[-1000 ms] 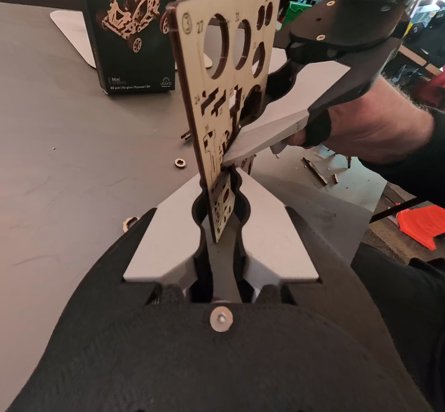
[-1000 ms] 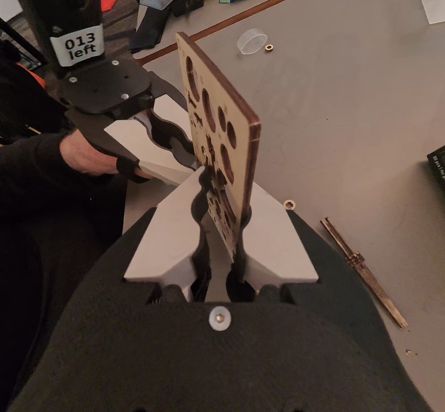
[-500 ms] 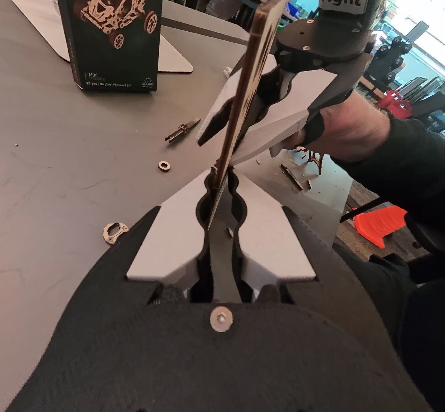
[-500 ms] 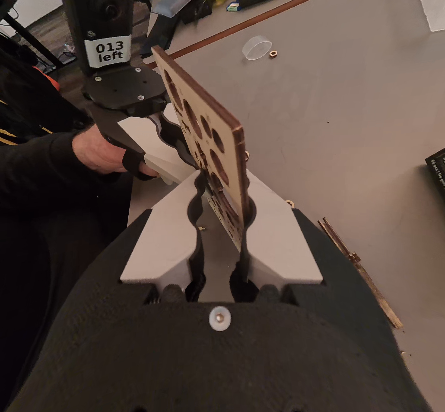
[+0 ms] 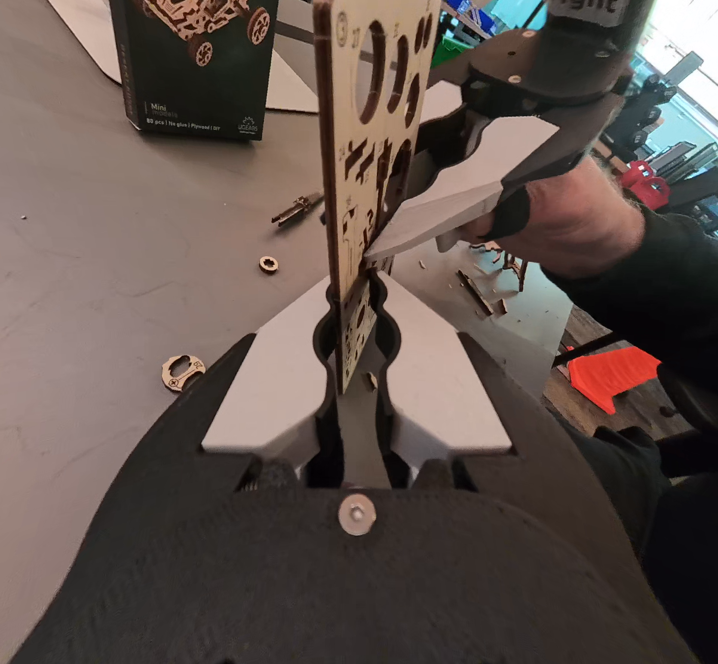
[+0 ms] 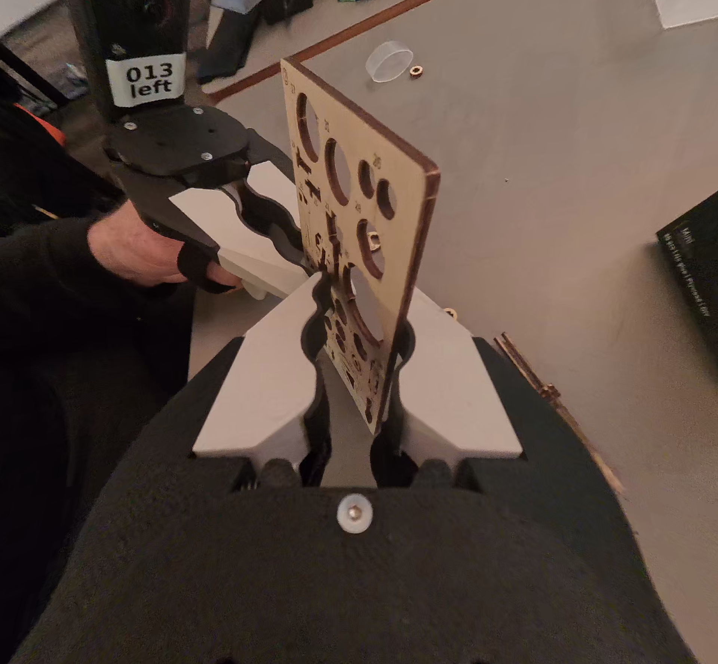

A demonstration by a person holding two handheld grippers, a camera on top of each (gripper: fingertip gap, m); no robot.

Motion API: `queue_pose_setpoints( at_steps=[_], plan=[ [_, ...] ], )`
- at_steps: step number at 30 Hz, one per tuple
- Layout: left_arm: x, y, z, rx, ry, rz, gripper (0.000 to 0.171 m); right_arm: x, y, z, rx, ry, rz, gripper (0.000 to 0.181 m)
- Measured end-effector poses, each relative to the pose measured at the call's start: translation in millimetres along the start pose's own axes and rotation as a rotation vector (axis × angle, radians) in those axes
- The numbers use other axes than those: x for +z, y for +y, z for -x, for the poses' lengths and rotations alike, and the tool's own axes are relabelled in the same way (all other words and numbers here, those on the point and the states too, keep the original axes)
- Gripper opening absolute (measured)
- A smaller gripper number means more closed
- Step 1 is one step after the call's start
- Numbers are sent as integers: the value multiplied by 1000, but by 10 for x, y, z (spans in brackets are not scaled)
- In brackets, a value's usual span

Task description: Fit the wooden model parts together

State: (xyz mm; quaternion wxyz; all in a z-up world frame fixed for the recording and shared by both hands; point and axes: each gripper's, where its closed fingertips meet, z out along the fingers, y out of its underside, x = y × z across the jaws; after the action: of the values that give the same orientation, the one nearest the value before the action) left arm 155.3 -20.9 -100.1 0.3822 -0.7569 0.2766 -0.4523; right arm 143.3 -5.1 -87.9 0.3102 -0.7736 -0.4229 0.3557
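Left wrist view: left gripper (image 5: 354, 288) clamps the lower edge of the pale laser-cut plywood parts sheet (image 5: 373, 148), upright above the grey table (image 5: 116, 257); right gripper (image 5: 373, 253) meets its face.

Right wrist view: right gripper (image 6: 359, 295) fingers straddle the sheet (image 6: 361, 218), grip unclear.

One plywood sheet (image 5: 373, 132), two tools, one box (image 5: 194, 39)
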Motion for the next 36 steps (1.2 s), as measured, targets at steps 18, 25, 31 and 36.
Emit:
queue_pose_setpoints(
  at_steps=[18,25,31,36],
  plan=[
    [-18,-34,-81,-101,117,-15,5,-57,-58,66,40,-113,-54,38],
    [-34,1,-145,-112,173,9,5,-72,-48,102,60,-147,-55,26],
    [-46,-17,-174,-103,196,-2,7,-134,-78,168,83,-200,-88,16],
    [-86,-42,-183,-93,219,-26,7,-149,-125,200,105,-209,-118,16]
  ],
)
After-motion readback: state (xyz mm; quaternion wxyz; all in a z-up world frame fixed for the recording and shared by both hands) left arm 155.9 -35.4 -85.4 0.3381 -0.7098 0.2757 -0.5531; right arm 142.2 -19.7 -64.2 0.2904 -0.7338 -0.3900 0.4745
